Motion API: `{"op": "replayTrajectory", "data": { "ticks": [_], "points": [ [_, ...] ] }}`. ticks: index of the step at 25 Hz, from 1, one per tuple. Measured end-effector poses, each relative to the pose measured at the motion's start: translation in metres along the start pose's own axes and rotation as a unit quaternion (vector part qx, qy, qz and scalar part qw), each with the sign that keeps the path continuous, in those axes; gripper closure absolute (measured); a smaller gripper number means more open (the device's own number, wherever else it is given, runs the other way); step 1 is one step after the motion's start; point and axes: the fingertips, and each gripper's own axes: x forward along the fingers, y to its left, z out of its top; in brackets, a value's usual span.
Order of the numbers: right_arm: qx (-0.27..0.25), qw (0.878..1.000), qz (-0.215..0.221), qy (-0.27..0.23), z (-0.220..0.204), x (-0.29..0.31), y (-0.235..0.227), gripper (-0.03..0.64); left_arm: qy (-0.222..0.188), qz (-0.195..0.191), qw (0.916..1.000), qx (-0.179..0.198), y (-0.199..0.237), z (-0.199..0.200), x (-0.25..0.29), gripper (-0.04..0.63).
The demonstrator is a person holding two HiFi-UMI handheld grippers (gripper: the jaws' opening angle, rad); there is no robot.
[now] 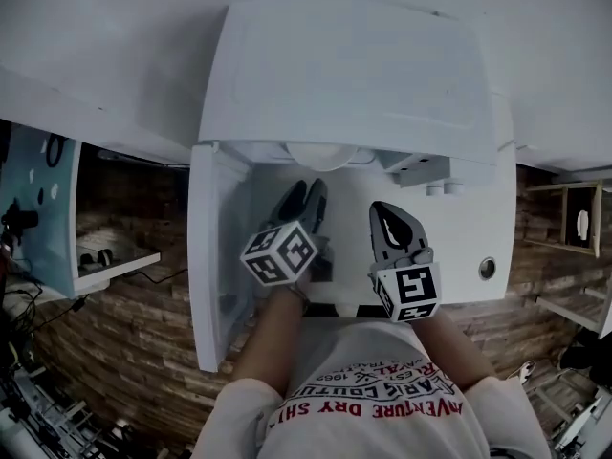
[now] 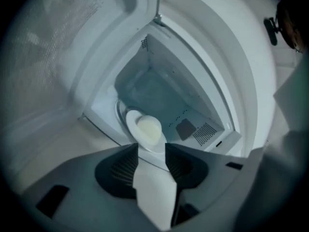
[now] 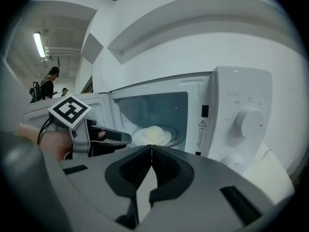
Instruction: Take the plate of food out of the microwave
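The plate lies flat in the microwave; left gripper fingers wide, right gripper fingers together.

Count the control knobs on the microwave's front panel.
2. The upper knob is on the panel right of the cavity; the lower knob sits just below it, partly hidden.

A white counter runs across the top of the head view. Below it lies a brown plank floor. At the left stands a pale blue cabinet with a white shelf, and dark cables trail beside it. A small wooden rack stands at the right. In the right gripper view, a white wall rises behind, a strip light glows on the ceiling, and a person stands far off at the left.
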Motion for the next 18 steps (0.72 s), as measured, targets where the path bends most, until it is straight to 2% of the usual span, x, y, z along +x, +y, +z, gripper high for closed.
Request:
{"op": "replayTrajectory", "data": {
  "ticks": [3,6,11,15,18],
  "points": [
    [-0.001,1.0,-0.003,0.003,-0.005,0.005,-0.007,0.604,-0.001,-0.001,0.9988,-0.05,0.006,0.0,0.016,0.438],
    [0.004,1.0,-0.005,0.014,-0.012,0.008,-0.009,0.604,-0.001,-0.003,0.9937,-0.112,0.015,0.001,0.029,0.422],
    [0.012,1.0,-0.001,0.028,-0.02,0.009,-0.008,0.604,0.006,-0.033,0.9753,-0.218,0.017,-0.003,0.047,0.42],
    [0.012,0.999,-0.002,0.031,-0.023,0.011,-0.01,0.604,0.022,-0.048,0.9662,-0.252,0.011,-0.007,0.057,0.422],
    [0.01,0.999,-0.002,0.033,-0.025,0.014,-0.012,0.604,0.028,-0.041,0.9613,-0.271,0.013,-0.009,0.059,0.467]
  ]
}}
